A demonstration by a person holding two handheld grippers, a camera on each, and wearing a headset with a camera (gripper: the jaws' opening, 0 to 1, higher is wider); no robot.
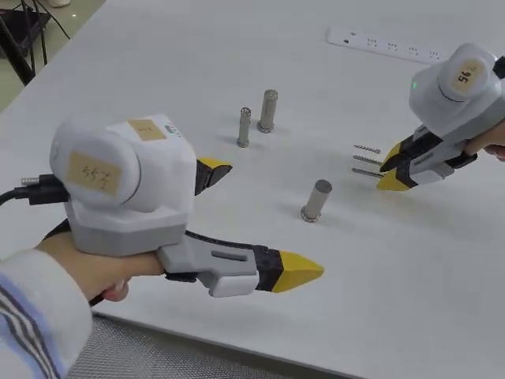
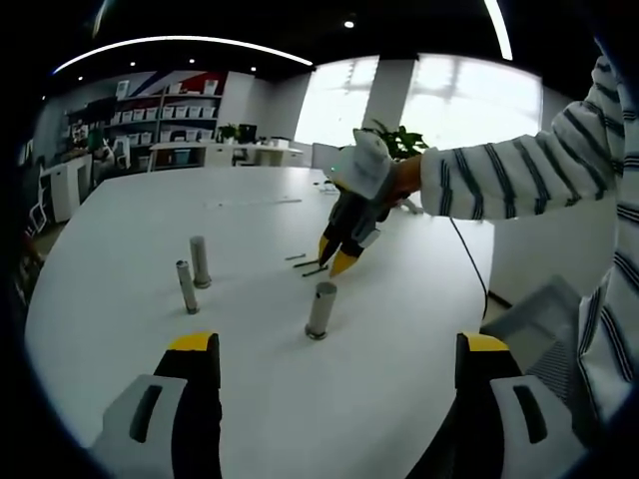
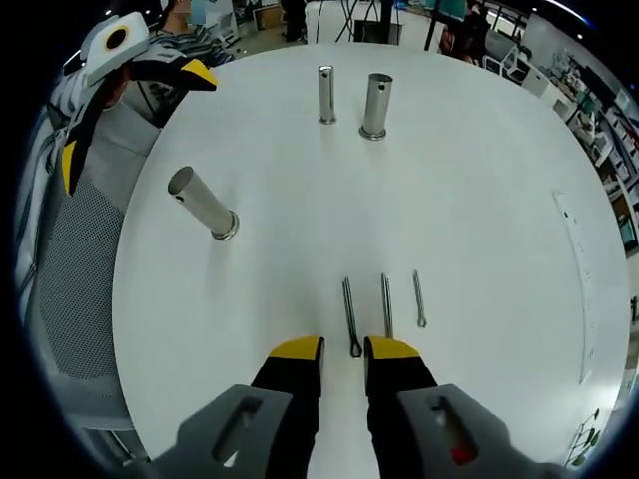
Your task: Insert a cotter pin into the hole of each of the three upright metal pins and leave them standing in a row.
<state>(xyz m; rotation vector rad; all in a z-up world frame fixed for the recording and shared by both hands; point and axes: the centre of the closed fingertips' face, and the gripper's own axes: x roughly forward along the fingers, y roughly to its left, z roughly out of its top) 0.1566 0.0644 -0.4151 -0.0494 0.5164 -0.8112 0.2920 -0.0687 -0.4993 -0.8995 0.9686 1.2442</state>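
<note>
We are holding the left gripper [image 1: 260, 219] nearest us, just inside the near edge of the white counter [image 1: 410, 300], its fingers [image 1: 304, 271] spread wide over bare surface. Ahead of it the counter is offering wide room for moving. The closest metal pin [image 1: 317, 200] is standing upright between the two grippers, apart from both. To the right, the right gripper [image 1: 388, 172] is reaching low at the three cotter pins [image 1: 367, 159], which are lying side by side flat on the counter. Its fingers are parted only narrowly, straddling the looped end of one cotter pin; we cannot tell whether they are touching it. Farther off, a thin metal pin [image 1: 245, 126] and a thick metal pin [image 1: 268, 110] are standing just beside each other. A power strip [image 1: 383, 46] is lying farthest back.
</note>
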